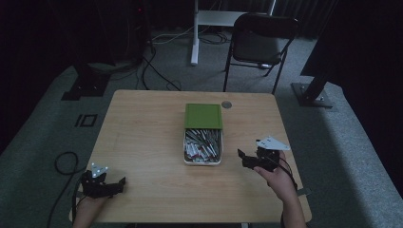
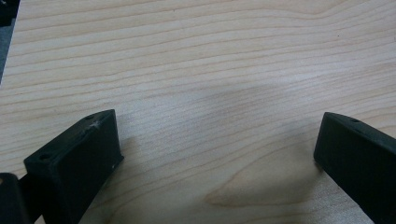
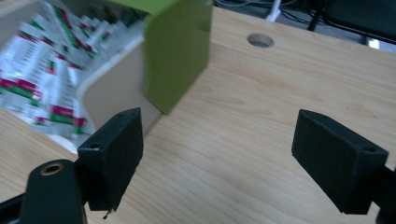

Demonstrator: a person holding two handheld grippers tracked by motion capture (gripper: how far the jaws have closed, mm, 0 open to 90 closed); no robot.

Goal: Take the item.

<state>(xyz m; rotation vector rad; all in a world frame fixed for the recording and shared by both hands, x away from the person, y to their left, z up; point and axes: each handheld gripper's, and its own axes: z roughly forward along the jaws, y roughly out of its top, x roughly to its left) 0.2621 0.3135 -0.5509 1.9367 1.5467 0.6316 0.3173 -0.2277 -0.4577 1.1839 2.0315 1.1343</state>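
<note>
**Open box of sachets between two idle grippers**

The room beyond the table (image 1: pixel 142 123) is dark, and the print on the sachets (image 1: pixel 203 145) is too small and blurred to read. The high view shows the box (image 1: pixel 203 162) at the table's centre, its green lid (image 1: pixel 203 116) slid back over the far half, sachets filling the near half. The right gripper view shows the lid's side wall and the box's pale wall. The left gripper (image 2: pixel 219 154), jaws spread, is low over bare wood at the near left corner. The right gripper (image 3: pixel 217 149), jaws spread and empty, is just right of the box.
</note>
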